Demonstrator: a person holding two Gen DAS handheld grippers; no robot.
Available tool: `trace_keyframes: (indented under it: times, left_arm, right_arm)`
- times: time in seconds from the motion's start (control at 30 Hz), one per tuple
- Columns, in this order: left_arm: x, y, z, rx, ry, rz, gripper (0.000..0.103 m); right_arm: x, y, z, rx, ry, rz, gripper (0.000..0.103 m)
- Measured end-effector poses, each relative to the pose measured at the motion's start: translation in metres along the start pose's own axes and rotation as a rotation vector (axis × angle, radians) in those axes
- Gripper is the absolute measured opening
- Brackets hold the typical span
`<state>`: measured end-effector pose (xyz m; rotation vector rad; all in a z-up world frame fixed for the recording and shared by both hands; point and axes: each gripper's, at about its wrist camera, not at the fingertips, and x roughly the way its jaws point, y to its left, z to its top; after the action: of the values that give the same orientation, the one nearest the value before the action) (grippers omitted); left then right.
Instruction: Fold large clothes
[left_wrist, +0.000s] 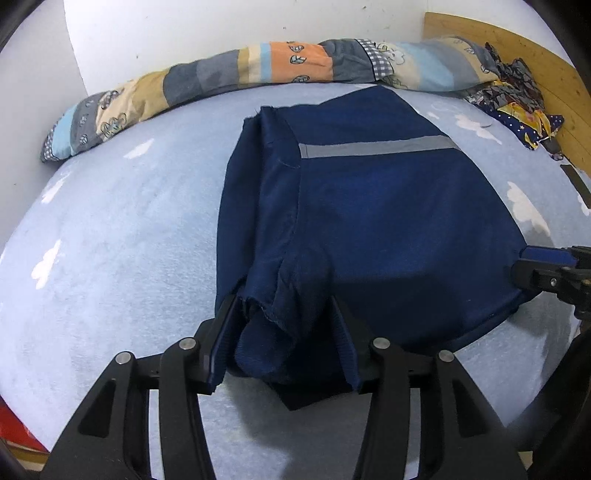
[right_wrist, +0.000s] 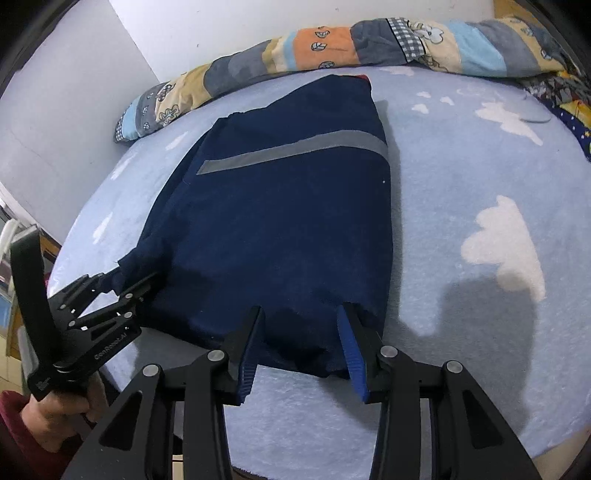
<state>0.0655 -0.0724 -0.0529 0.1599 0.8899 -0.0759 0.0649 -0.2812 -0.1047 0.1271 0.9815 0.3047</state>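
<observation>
A navy blue garment (left_wrist: 369, 206) with a grey reflective stripe (left_wrist: 376, 147) lies partly folded on the light blue bed. It also shows in the right wrist view (right_wrist: 280, 221). My left gripper (left_wrist: 284, 314) is open, its fingers astride the bunched near left corner of the garment. My right gripper (right_wrist: 301, 314) is open, its fingers astride the near right hem. The right gripper shows at the right edge of the left wrist view (left_wrist: 546, 266). The left gripper shows at the left of the right wrist view (right_wrist: 122, 284).
The bed sheet (left_wrist: 122, 229) is light blue with white clouds. A rolled patchwork quilt (left_wrist: 229, 74) lies along the far wall. Patterned clothes (left_wrist: 517, 99) are piled at the far right by a wooden headboard (left_wrist: 546, 66).
</observation>
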Motion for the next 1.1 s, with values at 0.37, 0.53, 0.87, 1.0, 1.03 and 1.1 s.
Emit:
trace_keyframes:
  times: [0.37, 0.53, 0.87, 1.0, 1.03, 1.1]
  left_arm:
    - [-0.033, 0.0, -0.013, -0.049, -0.064, 0.009, 0.048]
    - [-0.02, -0.006, -0.015, -0.018, -0.042, 0.037, 0.05]
    - [-0.013, -0.009, -0.015, -0.008, -0.045, 0.053, 0.051]
    - [-0.01, -0.01, -0.014, -0.004, -0.044, 0.058, 0.051]
    - [-0.01, -0.01, -0.014, -0.004, -0.045, 0.057, 0.051]
    - [-0.009, -0.009, -0.014, -0.004, -0.047, 0.058, 0.051]
  right_arm:
    - [-0.025, 0.025, -0.03, -0.03, -0.091, -0.099, 0.043]
    - [-0.018, 0.021, -0.026, -0.02, -0.076, -0.105, 0.044]
    - [-0.006, 0.021, -0.03, -0.036, -0.045, -0.123, 0.046]
    - [0.023, -0.004, -0.034, 0.1, 0.1, -0.055, 0.04]
    - [0.028, -0.013, -0.035, 0.155, 0.116, -0.023, 0.038]
    - [0.025, -0.011, -0.032, 0.139, 0.101, -0.021, 0.037]
